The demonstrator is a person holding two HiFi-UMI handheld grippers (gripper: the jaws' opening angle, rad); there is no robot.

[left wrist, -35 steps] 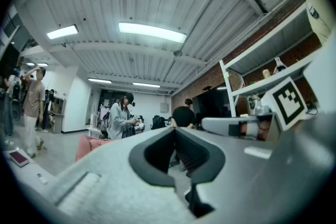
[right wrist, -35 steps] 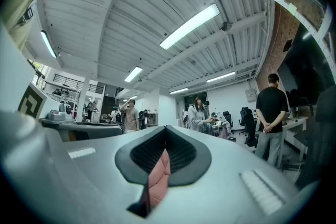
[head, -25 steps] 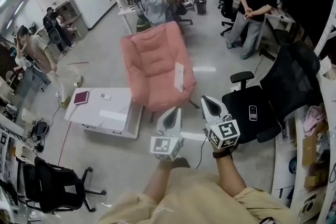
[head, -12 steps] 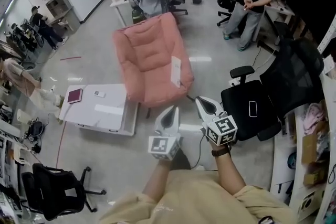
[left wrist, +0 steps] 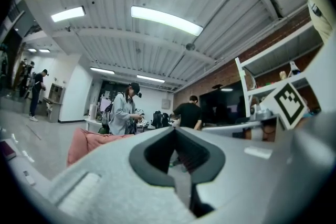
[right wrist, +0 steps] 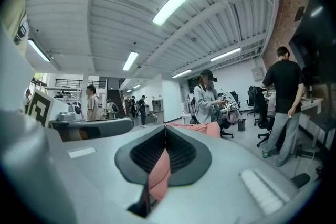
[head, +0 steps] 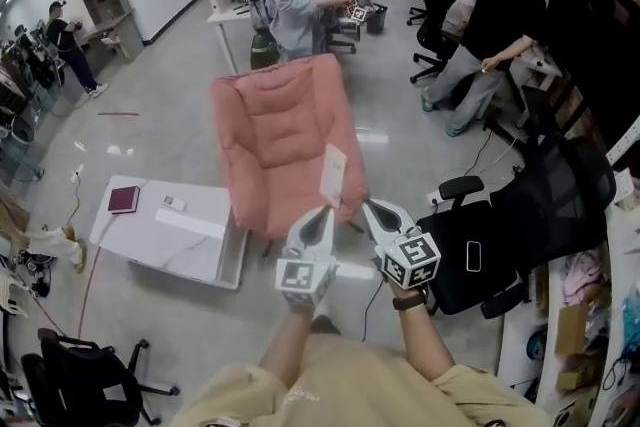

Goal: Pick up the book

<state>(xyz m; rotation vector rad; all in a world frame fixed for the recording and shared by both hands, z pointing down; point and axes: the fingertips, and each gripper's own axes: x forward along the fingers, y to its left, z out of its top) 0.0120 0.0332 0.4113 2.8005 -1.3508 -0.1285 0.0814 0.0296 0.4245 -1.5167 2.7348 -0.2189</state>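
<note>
A maroon book (head: pixel 123 199) lies on the far left corner of a low white table (head: pixel 195 250) in the head view, well left of both grippers. My left gripper (head: pixel 322 213) and right gripper (head: pixel 368 207) are held side by side in the air, pointing at the pink armchair (head: pixel 280 130). In the left gripper view the left gripper (left wrist: pixel 175 129) has its jaws closed tip to tip with nothing between them. The right gripper (right wrist: pixel 165 127) is shut and empty too, with the pink chair showing past its jaws.
A white sheet (head: pixel 333 172) rests on the armchair's right arm. A black office chair (head: pixel 520 225) with a phone (head: pixel 472 255) on its seat stands at right, another black chair (head: pixel 75 380) at lower left. Several people stand beyond the armchair.
Both grippers have moved forward together towards the armchair, which now lies just beyond their tips. The table and book have shifted left and down in the head view. Both jaws stayed shut.
</note>
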